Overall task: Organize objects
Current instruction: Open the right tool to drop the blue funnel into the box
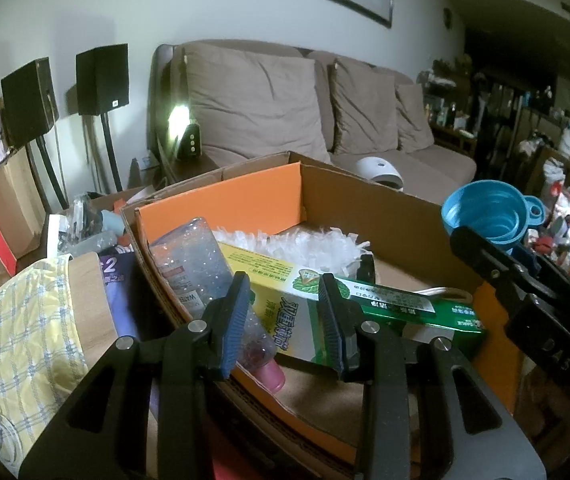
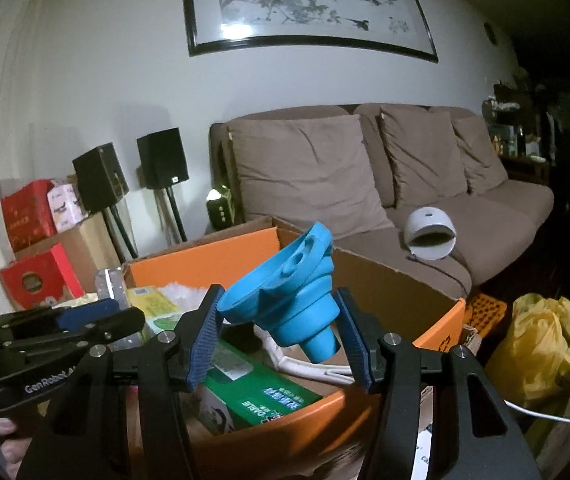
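Right gripper (image 2: 281, 340): ribbed blue pads clamp a blue ridged, collapsible funnel (image 2: 285, 300), tilted, spout down, over the open orange-lined cardboard box (image 2: 441, 320). Left gripper (image 1: 285, 320): jaws part-open, holding nothing, above a green-and-yellow carton (image 1: 365, 304) and a clear speckled bottle (image 1: 197, 264) inside the box. Brown cushioned sofa (image 2: 365, 168) behind; yellow plaid cloth (image 1: 17, 332) left.

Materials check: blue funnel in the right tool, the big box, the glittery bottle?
Blue funnel: looks like matte silicone or soft rubber; stepped collapsible rings.
Box: corrugated cardboard, brown outside with an orange lining; fluted edge shows in the left wrist view.
Glittery bottle: probably clear plastic, glossy, see-through wall with specks and a pink cap.
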